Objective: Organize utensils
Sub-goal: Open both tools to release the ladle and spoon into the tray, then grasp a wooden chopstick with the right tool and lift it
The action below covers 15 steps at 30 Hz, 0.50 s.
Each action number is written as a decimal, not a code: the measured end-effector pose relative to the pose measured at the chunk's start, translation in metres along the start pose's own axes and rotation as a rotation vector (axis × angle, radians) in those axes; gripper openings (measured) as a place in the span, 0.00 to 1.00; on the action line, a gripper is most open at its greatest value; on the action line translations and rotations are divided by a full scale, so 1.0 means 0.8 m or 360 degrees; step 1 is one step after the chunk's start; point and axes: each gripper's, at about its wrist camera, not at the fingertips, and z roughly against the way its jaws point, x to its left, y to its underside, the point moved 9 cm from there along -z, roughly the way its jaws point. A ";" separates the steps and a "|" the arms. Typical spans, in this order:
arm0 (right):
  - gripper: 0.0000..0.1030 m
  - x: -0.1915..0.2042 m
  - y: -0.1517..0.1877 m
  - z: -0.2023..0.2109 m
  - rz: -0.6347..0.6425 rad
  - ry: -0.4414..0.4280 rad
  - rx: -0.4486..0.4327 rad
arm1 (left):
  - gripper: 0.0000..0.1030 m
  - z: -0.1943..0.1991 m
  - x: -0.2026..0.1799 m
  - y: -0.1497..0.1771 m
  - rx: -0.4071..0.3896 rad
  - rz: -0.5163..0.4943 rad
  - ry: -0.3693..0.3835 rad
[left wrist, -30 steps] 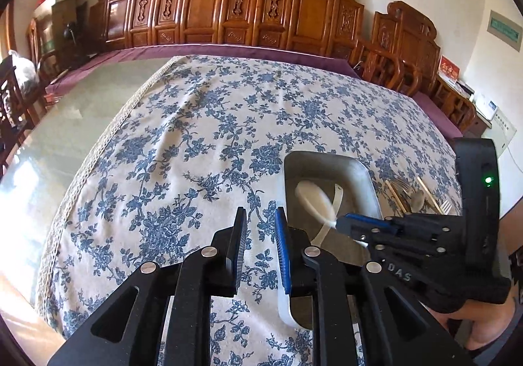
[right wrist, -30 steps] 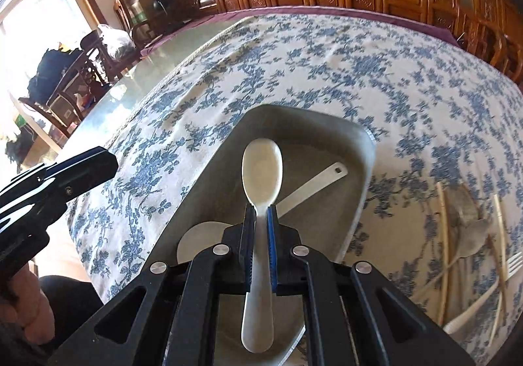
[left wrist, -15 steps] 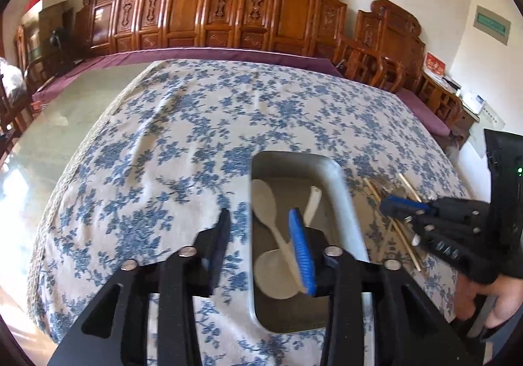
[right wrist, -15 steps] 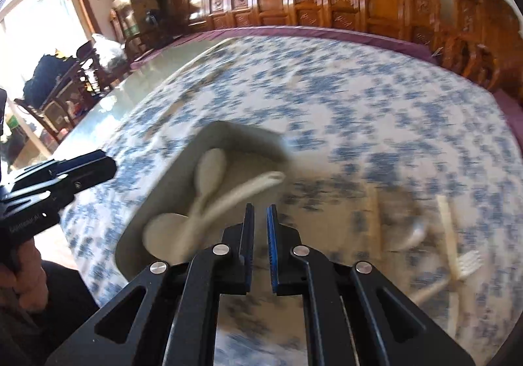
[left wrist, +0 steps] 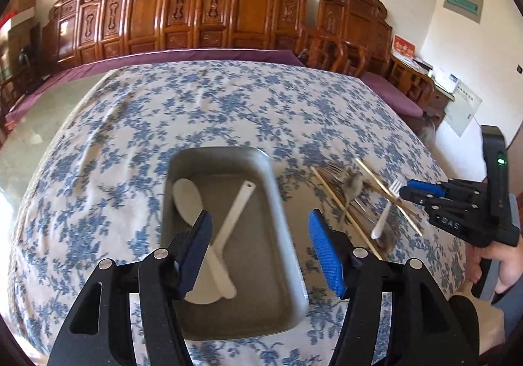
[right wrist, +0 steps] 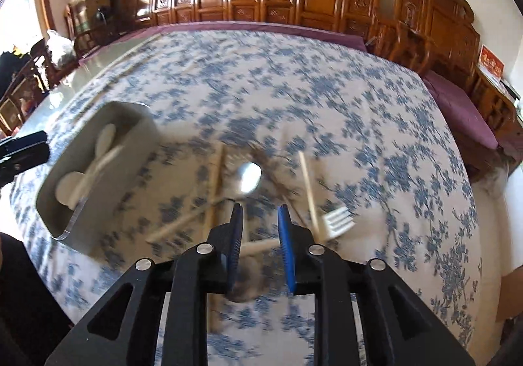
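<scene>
with two white spoons (left wrist: 209,232) already in the grey tray (left wrist: 281,228), the empty right gripper (right wrist: 260,238), jaws narrow but opening, hangs over crossed chopsticks (right wrist: 214,183), fork (right wrist: 336,218) and metal spoon (right wrist: 248,176), where it could pinch two at once; the left gripper (left wrist: 260,250) spreads wide, empty.

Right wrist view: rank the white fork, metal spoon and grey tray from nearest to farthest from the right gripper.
From the right gripper, jaws opening and empty:
1. White fork, just right.
2. Metal spoon, ahead.
3. Grey tray, far left.
</scene>
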 end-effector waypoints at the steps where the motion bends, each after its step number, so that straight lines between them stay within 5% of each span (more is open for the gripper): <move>1: 0.23 -0.005 0.001 -0.005 0.0000 0.0009 0.0012 | 0.57 -0.001 -0.003 0.001 0.0003 -0.0007 0.0002; 15: 0.23 -0.014 -0.007 -0.086 0.0089 -0.0013 0.0225 | 0.57 -0.020 -0.043 0.010 0.0052 -0.0087 0.0050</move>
